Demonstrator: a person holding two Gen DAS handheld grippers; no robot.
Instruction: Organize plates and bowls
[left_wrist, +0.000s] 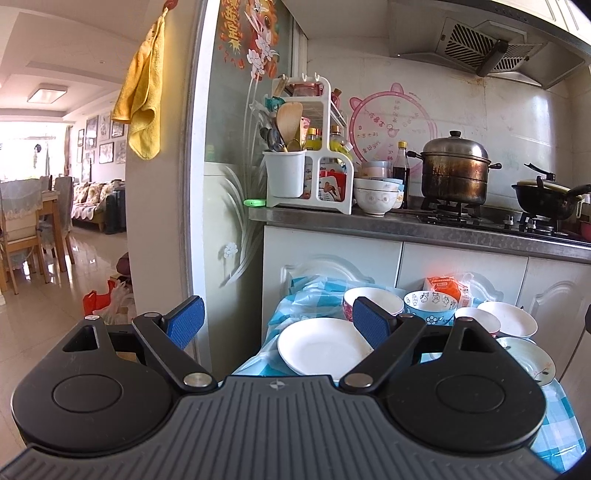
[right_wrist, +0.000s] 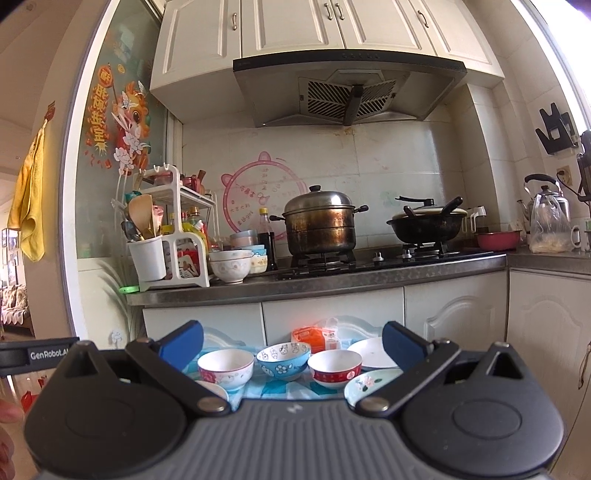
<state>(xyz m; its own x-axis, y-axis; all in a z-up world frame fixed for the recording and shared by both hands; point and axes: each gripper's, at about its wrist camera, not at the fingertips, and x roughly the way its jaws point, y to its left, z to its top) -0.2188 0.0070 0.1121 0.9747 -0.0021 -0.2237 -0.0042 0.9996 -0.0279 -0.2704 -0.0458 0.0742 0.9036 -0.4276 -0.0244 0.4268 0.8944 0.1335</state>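
Note:
A small table with a blue checked cloth holds the dishes. In the left wrist view a white plate lies nearest, with a pink-flowered bowl, a blue cartoon bowl, a red-banded bowl, a white plate and a floral plate beyond. The right wrist view shows the pink-flowered bowl, blue bowl, red-banded bowl, white plate and floral plate. My left gripper is open and empty above the near plate. My right gripper is open and empty above the bowls.
An orange packet lies at the table's back. White cabinets stand behind the table. The counter holds stacked bowls, a utensil rack, a steel pot and a black wok. A doorway opens left.

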